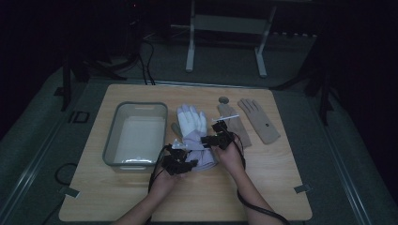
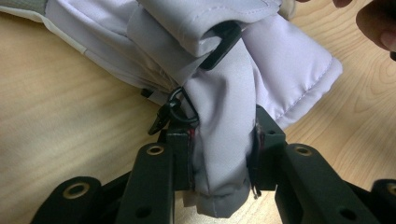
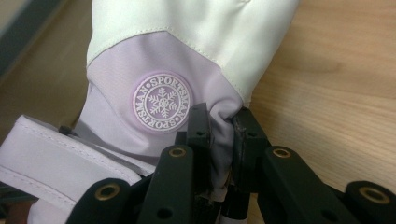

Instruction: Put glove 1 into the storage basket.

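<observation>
High view: lilac ski glove flat on desk beside empty grey bin, two tan gloves farther right; probably headed for bin, not yet lifted.

Left gripper view: left gripper clamped on cuff fabric.

Right gripper view: right gripper pinching fabric beside "SPORTSMAN" snowflake badge.

1. Ski gloves, white and lilac: 1, just right of the bin, on the table.
2. Knit gloves, tan: 2, right of the bin beyond the ski glove; nearer one, farther one.
3. Bins, grey, open-topped: 1.
4. Small round grey discs: 1, right of the bin, near the table's far edge.
5. Claws: 2; left claw and right claw, both right of the bin.
6. Snowflake badges reading "SPORTSMAN": 1, on the ski glove.
</observation>
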The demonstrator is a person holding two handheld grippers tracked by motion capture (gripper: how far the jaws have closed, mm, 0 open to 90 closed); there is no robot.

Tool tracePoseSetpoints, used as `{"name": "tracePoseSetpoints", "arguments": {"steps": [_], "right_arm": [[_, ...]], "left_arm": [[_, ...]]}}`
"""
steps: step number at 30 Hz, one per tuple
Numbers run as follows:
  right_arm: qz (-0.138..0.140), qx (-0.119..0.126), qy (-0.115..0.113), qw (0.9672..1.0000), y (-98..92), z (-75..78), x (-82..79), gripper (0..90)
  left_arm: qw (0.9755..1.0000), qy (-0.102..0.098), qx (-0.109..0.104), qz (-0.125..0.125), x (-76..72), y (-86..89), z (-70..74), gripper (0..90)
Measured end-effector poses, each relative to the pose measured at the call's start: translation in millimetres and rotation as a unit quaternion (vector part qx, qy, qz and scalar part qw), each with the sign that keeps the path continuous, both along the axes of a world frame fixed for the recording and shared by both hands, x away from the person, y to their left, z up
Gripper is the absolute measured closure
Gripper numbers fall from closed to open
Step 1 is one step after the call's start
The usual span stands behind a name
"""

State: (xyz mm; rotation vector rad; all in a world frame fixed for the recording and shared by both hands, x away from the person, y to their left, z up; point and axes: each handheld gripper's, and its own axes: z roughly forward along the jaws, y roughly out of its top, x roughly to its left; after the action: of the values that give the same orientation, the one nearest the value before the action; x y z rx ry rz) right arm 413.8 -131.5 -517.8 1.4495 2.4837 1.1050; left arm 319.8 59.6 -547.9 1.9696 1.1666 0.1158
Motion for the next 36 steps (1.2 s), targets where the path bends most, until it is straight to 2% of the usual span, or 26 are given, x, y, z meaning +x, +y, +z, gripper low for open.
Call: {"name": "tracePoseSetpoints", "arguments": {"steps": [9, 15, 26, 36], "right_arm": [[-0.011, 0.014, -0.024, 0.9996, -9.5, 25.8, -7.3, 79.8], [-0.014, 0.021, -0.038, 0.9990, -11.0, 41.7, -11.4, 79.8], [-0.013, 0.034, -0.060, 0.9975, -6.8, 70.8, -15.1, 79.8], [-0.015, 0.043, -0.086, 0.9953, 3.5, 99.8, -16.6, 79.9]], "left_arm": [[0.9997, -0.017, -0.002, -0.018, 1.9, -0.4, 24.7, 68.4], [0.9990, -0.027, 0.007, -0.035, 3.5, 3.1, 42.5, 68.3], [0.9981, -0.040, 0.007, -0.047, 6.2, 14.2, 71.9, 68.3], [0.9961, -0.059, 0.012, -0.064, 12.0, 29.2, 101.2, 68.3]]}}
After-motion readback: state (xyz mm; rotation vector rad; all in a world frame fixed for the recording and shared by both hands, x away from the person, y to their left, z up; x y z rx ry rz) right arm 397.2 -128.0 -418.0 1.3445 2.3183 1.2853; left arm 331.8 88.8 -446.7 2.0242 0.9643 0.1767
